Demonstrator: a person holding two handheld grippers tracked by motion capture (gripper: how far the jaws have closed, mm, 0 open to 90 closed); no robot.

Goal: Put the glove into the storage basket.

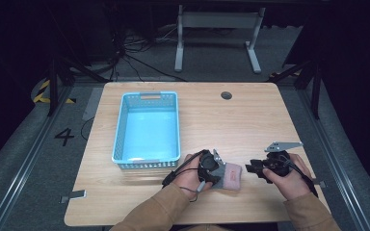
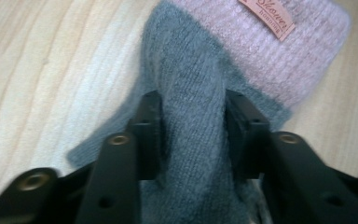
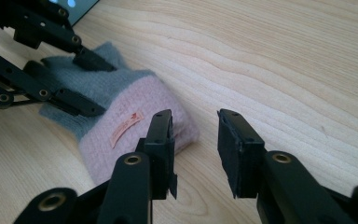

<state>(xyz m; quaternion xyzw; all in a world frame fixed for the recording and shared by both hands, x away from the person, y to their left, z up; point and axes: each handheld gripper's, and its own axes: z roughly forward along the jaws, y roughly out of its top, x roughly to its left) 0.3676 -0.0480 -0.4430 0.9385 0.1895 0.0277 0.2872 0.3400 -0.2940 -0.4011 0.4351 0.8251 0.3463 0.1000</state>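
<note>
We see the left gripper (image 2: 192,133) clenched on a grey fold of the sock (image 2: 242,56); our right gripper (image 3: 195,149) gapes, the pink cuff seemingly just beside its finger (image 3: 160,135).

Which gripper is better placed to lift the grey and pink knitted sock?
Left. The left gripper pinches the grey and pink knitted sock; the right gripper stands open beside it.

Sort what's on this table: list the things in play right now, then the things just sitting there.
In play:
- grey and pink knitted sock, pinched at its grey part
- left gripper, shut on it
- right gripper, open beside its pink cuff

Sitting there:
- blue basket
- table
</note>
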